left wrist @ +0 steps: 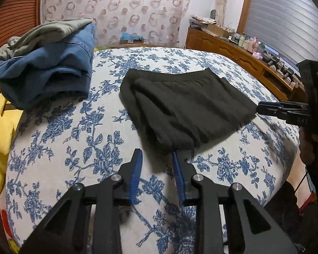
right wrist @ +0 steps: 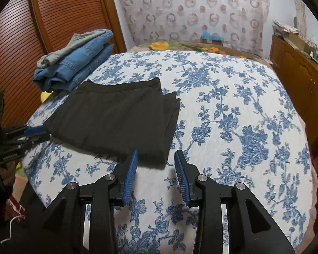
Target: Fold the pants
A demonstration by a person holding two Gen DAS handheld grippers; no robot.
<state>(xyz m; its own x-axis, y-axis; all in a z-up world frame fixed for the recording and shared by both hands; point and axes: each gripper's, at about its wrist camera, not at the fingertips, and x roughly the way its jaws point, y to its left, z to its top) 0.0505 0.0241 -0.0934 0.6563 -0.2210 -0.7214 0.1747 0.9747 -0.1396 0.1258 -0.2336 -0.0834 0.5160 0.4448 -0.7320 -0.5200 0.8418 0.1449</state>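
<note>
This is a bedroom in a home. A bed (right wrist: 222,97) with a white cover printed with blue flowers fills most of both views. At its far left corner lies a stack of folded clothes (left wrist: 46,63), blue jeans with a grey-green piece on top, and folded black pants (left wrist: 180,105) lie near the middle. Behind the bed hangs a light curtain (right wrist: 190,10) with round pink patterns. On the left side stands a wooden wardrobe door (right wrist: 48,21) with thin slats. Along the right wall runs a low wooden cabinet (left wrist: 233,48), and its top is crowded with boxes, bottles and small household things. Above it a window with a closed shutter (left wrist: 286,17) is visible.
</note>
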